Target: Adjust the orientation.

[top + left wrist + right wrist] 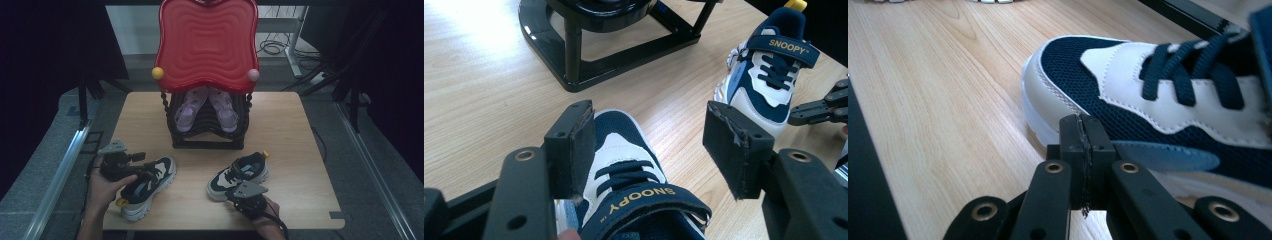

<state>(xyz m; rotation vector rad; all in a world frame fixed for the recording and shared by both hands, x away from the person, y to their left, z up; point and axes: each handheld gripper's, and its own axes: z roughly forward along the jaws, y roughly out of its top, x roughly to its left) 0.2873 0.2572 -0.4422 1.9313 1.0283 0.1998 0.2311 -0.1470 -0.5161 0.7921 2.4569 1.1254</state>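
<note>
Two navy-and-white "Snoopy" sneakers lie on the wooden table [285, 130]. The left sneaker [150, 186] [624, 150] sits between the jaws of my left gripper [149, 172] [649, 130], which stands open. One pad rests by the shoe's side and the other pad [729, 145] is apart from it, with bare table showing in the gap. The right sneaker [240, 172] [769, 65] [1148, 85] lies toe toward the front. My right gripper [239, 193] [1082, 125] is shut with nothing in it, its tip close against the side of that shoe near the toe.
A black shoe rack [207, 142] stands at the table's middle back, with a pair of purple sandals [182, 112] inside and a red wavy tray [207, 45] on top. Its black base [574, 75] is just beyond the left sneaker. Metal rails run along both table sides.
</note>
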